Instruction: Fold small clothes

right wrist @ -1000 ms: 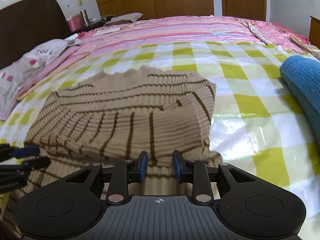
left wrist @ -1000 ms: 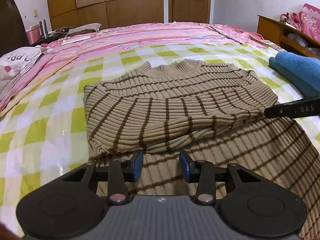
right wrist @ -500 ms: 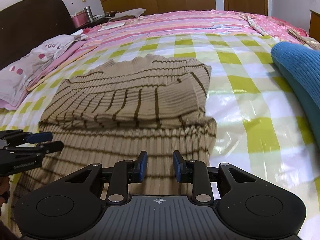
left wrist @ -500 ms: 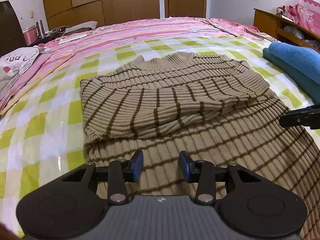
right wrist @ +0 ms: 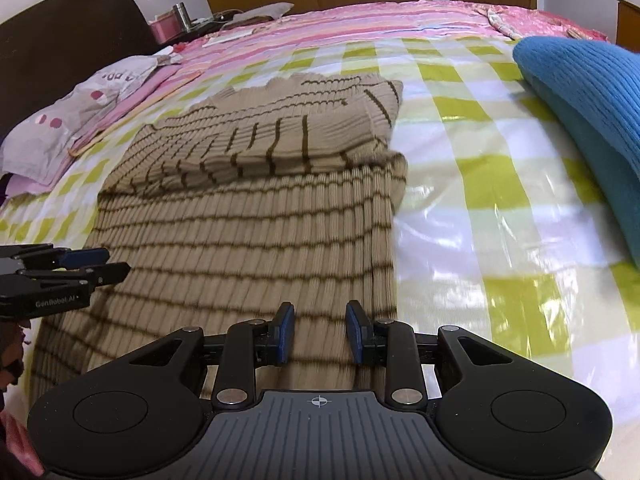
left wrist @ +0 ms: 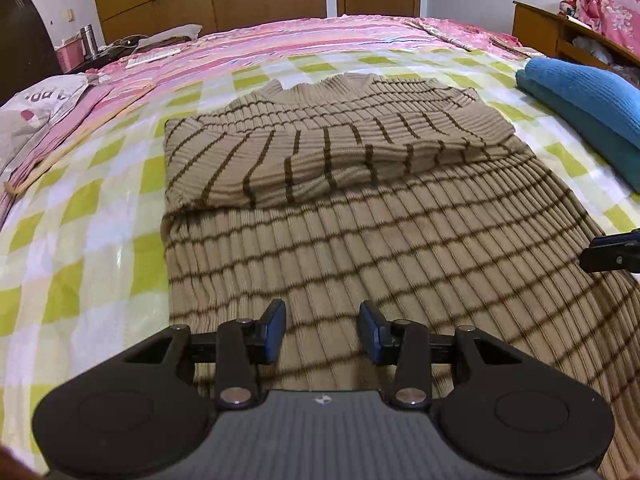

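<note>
Tan striped sweater (left wrist: 360,216) lies flat on the yellow-green checked sheet (left wrist: 80,216), neck at the far end, hem toward the cameras. Both sleeves (left wrist: 328,160) are already laid across the chest as a thick band over the far part, so the width is trimmed in; the long lower body runs near, smooth, w/ no crosswise fold yet. Judging from that, the side folds are done and the bottom-to-top fold is what's left. Left gripper (left wrist: 322,334) hangs over the near-left part of the body panel, blue pads spread apart w/ only knit seen through the gap, nothing pinched. Right gripper (right wrist: 320,332) sits over the near-right strip, close to the sweater's right edge, pads likewise spread and clamping nothing. Each one shows at the side of the other's view, so they're spaced across the garment, roughly abreast. Prob. that spacing is on purpose: one claw per hem corner lets the hem lift evenly and carry toward the collar w/o skewing. Hem itself is hidden under the gripper bodies, so can't tell how close the pads are to it. Right of the sweater, well apart, a blue knit item (right wrist: 580,112) lies on the sheet, maybe a finished piece parked out of the way. Far side is pink striped bedding (left wrist: 280,44); a pillow (right wrist: 76,120) lies far-left, by the dark headboard (right wrist: 60,40).
</note>
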A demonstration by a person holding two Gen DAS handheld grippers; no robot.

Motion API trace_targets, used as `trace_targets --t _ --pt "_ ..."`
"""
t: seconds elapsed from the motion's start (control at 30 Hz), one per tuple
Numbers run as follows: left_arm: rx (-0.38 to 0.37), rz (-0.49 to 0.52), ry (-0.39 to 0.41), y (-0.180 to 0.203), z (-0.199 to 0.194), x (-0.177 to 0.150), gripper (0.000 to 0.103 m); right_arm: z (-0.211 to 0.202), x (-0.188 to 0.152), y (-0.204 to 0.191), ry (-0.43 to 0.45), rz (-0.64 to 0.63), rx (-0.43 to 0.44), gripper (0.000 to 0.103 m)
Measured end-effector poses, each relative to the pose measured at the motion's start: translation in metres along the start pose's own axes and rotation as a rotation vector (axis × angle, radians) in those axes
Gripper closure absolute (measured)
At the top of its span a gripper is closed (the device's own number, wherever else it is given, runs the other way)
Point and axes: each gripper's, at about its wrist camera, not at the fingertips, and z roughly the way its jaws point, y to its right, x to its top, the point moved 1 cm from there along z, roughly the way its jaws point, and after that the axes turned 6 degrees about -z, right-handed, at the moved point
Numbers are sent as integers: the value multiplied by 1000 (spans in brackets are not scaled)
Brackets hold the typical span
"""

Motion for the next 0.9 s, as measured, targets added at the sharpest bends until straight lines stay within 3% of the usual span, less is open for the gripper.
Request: trace_targets --t 0.9 --pt "55 -17 -65 12 -58 -66 55 -55 -64 10 8 25 43 71"
